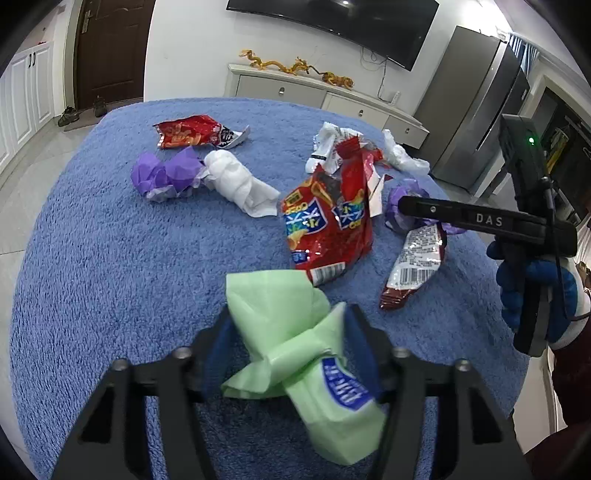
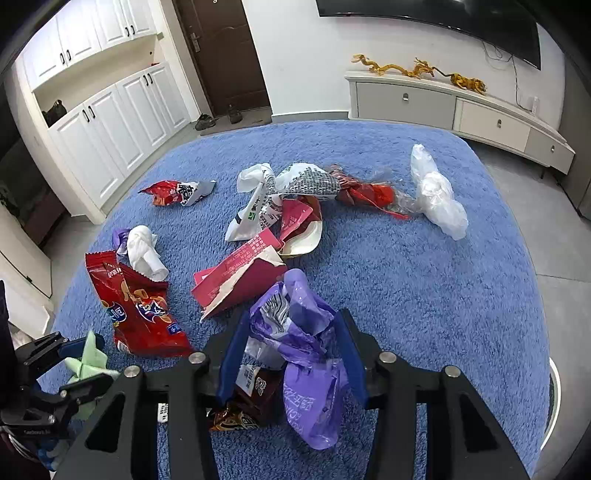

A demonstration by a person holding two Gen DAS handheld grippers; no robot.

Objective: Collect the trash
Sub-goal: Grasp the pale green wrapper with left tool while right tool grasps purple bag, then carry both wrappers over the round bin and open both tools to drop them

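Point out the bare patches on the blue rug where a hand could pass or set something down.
Most open: the blue fluffy rug right of the crumpled purple plastic bag, below the clear plastic bag. Also the rug's left side, beside the green plastic bag and below the purple-and-white paper wad. Crowded: the middle, around the big red snack bag and the pink torn carton.

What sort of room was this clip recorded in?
Probably a home living room: a wall-mounted black flat-screen television above a long white drawer cabinet, a dark brown entrance door, and a fluffy blue rug strewn with litter.
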